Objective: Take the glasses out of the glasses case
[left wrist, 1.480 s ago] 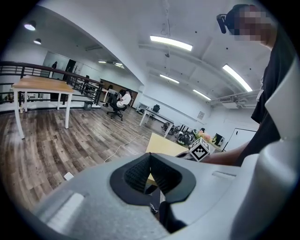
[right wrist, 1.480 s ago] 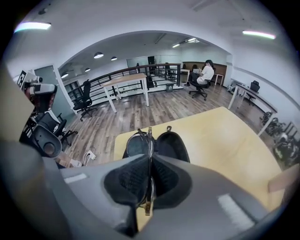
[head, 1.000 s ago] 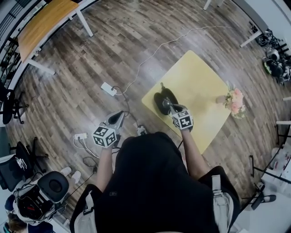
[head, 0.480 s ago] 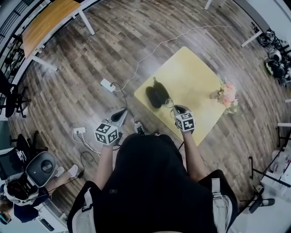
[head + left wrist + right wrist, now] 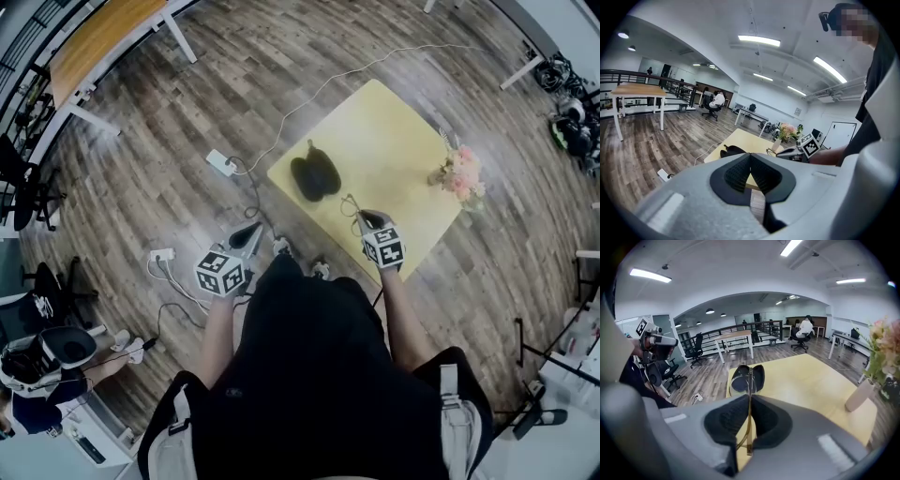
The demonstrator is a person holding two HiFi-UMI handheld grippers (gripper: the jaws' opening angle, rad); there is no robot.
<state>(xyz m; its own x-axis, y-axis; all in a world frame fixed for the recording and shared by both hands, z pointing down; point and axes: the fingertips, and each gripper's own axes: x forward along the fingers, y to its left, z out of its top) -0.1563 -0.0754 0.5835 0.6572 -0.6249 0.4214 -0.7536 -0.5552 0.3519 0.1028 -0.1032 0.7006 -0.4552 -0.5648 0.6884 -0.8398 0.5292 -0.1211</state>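
The black glasses case (image 5: 315, 175) lies open on the yellow table (image 5: 394, 122); it also shows as the case (image 5: 760, 373) ahead of my right jaws and the case (image 5: 732, 150) beyond my left jaws. My right gripper (image 5: 360, 217) is shut on the gold-framed glasses (image 5: 351, 204), held above the table a short way nearer me than the case. In the right gripper view the glasses (image 5: 749, 394) stand edge-on, pinched by the right gripper (image 5: 749, 414). My left gripper (image 5: 247, 235) hangs off the table's left corner over the floor, and its jaws (image 5: 750, 171) are shut on nothing.
A vase of pink flowers (image 5: 457, 174) stands near the table's right edge. A white power strip (image 5: 222, 161) and cables lie on the wood floor to the left. A wooden desk (image 5: 89, 42) stands far left, with office chairs around.
My right gripper has drawn back toward me with the glasses, away from the case. The case stays open on the table. The left gripper has barely moved.
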